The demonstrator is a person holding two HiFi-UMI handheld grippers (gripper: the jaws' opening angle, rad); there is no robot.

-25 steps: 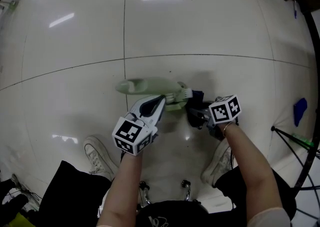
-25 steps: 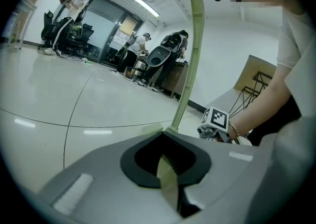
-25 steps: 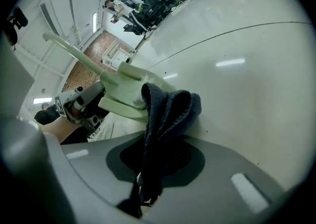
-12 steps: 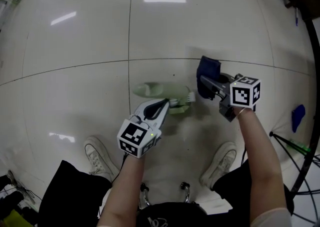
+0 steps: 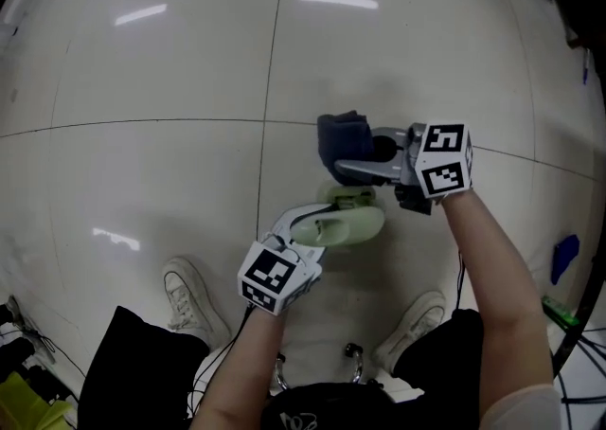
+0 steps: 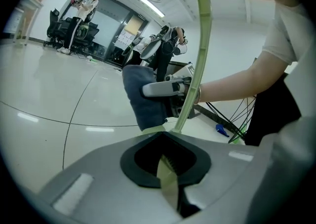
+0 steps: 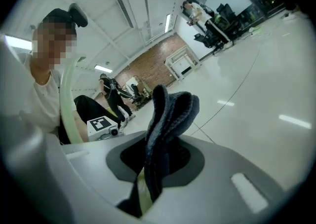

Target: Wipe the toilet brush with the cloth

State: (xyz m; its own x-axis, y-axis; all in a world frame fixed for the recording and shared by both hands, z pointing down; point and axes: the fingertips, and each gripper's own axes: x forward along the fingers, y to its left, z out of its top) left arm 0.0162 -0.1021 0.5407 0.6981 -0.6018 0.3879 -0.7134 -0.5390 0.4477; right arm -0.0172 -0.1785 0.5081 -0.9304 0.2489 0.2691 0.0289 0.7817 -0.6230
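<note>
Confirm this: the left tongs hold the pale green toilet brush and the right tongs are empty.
Not empty: the right tongs are shut on a dark blue cloth, as the right gripper view shows. The left tongs do hold the pale green toilet brush.

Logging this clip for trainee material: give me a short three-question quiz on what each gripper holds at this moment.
1. True or false: the cloth lies loose on the floor.
2. The left gripper is shut on: A) a sponge, B) the toilet brush, C) nothing.
3. Fill in: the cloth is clamped in the ___ gripper.
Key: 1 false; 2 B; 3 right, the right gripper holds it.
</note>
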